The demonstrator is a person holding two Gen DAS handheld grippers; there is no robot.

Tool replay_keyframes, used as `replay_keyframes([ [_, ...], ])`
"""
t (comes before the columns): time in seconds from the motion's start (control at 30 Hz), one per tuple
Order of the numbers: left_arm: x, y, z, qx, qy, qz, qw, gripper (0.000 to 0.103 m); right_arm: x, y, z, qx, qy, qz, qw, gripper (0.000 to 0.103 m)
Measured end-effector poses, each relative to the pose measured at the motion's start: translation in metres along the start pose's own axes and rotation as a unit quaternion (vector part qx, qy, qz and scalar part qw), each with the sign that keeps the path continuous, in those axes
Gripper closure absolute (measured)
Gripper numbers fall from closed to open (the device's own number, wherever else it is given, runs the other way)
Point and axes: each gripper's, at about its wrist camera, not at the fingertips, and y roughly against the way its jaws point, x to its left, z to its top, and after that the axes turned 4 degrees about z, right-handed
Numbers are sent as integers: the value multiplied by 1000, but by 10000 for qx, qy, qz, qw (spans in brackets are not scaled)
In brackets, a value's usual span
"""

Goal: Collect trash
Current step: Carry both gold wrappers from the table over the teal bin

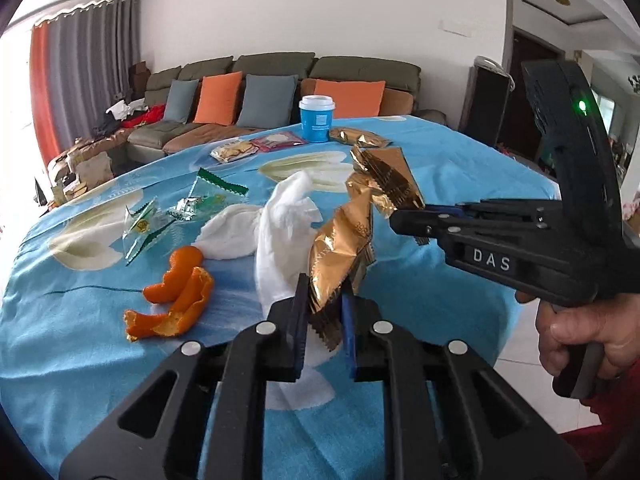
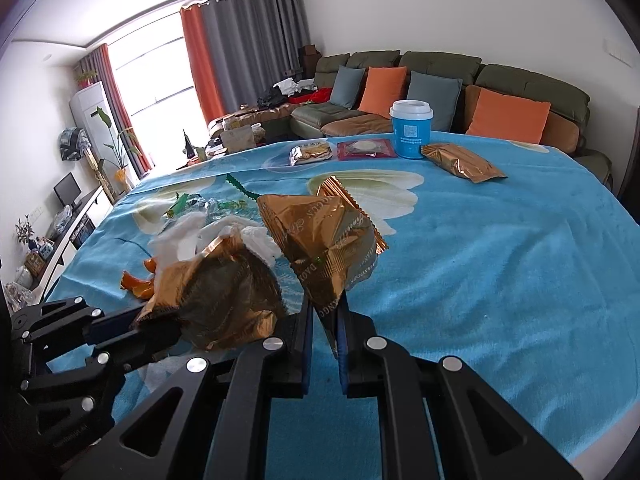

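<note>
Left wrist view: you're gripping a gold wrapper at lower centre, left gripper jaws nearly closed on it; right gripper is pinching another wrapper. Next: you're needing a bin, none visible.

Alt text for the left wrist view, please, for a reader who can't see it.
The left gripper holds a crumpled gold wrapper in its shut jaws above a blue flowered tablecloth, while the right gripper pinches a second gold wrapper beside it. Orange peel, white tissue, clear green-edged wrappers and a blue cup lie beyond.
</note>
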Motion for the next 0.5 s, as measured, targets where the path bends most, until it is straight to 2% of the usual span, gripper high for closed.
replay_keyframes([
  [0.1, -1, 5, -1, -59, -32, 11, 10000, 87, 2, 3, 0, -21, 11, -14, 10000, 94],
  [0.13, -1, 6, -2, -83, -20, 64, 9999, 81, 2, 3, 0, -25, 8, -19, 10000, 94],
  [0.23, -1, 14, -4, -176, -55, 17, 9998, 88, 4, 4, 1, -53, 24, -43, 10000, 94],
  [0.37, -6, 21, -9, -251, -198, -53, 9995, 89, 7, 8, 1, -96, 46, -69, 9999, 94],
  [0.5, -1, 32, -9, -398, -77, -22, 9992, 89, 12, 16, 4, -190, 123, -39, 9997, 94],
])
